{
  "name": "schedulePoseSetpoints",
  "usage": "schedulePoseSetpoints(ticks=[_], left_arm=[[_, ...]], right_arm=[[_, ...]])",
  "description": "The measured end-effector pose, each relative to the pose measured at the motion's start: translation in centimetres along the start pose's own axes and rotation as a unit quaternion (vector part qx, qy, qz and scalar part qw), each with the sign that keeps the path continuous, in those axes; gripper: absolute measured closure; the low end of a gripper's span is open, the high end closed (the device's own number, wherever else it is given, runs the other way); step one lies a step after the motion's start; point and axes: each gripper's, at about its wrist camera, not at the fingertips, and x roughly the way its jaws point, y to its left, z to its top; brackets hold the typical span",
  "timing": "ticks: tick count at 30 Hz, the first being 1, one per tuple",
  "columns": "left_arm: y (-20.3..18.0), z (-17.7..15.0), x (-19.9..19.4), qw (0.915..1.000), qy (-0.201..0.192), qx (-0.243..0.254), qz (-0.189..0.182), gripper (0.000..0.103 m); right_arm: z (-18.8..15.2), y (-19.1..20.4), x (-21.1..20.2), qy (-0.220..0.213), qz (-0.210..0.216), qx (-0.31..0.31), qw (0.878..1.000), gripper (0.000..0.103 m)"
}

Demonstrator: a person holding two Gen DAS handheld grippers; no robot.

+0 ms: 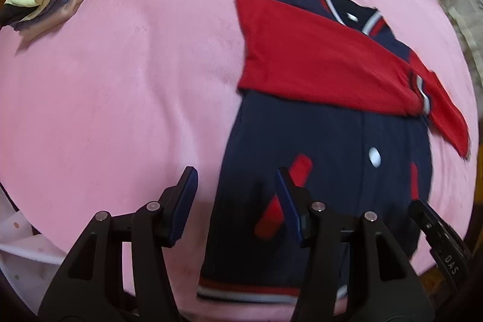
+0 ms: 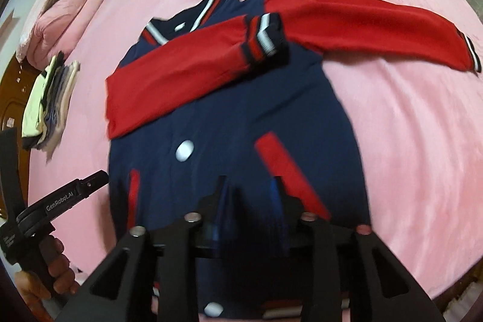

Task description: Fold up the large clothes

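The jacket (image 2: 235,116) is lying flat on the pink bed (image 2: 407,141), one sleeve (image 2: 362,23) needing crossing squarely; left gripper (image 1: 237,201) and right gripper (image 2: 250,201) are gaping, holding nothing

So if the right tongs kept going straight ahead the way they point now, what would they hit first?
Probably the navy front panel of the red-sleeved varsity jacket, near the white snap button. The right tongs hang open above it; depth is unclear.
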Motion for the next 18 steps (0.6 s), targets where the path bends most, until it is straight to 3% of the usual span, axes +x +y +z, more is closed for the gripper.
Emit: schedulePoseSetpoints(ticks=[2, 4, 6, 8, 14, 18], left_arm=[[0.5, -1.1, -1.6, 0.9999, 0.004, 0.006, -0.012, 0.047], [0.5, -1.6, -3.1, 0.9995, 0.007, 0.015, -0.027, 0.03], [0.7, -2.2, -4.5, 0.998, 0.005, 0.033, -0.053, 0.025], [0.5, -2.8, -5.7, 0.9958, -0.006, 0.054, -0.074, 0.025], [0.1, -3.7, -7.6, 0.9937, -0.02, 0.082, -0.074, 0.024], [-1.1, -3.5, -7.4, 0.9932, -0.013, 0.104, -0.051, 0.024]], right_arm=[[-1.0, 1.0, -1.5, 0.0, -0.001, -0.01, 1.0, 0.058], [-1.9, 2.0, -3.1, -0.006, -0.005, -0.022, 1.0, 0.03], [-2.8, 2.6, -5.2, -0.022, -0.009, -0.031, 0.999, 0.018], [-3.3, 3.4, -6.7, -0.041, -0.014, -0.043, 0.998, 0.018], [-3.8, 4.4, -8.9, -0.068, -0.024, -0.049, 0.996, 0.018], [-4.2, 3.6, -9.8, -0.082, -0.015, -0.018, 0.996, 0.018]])
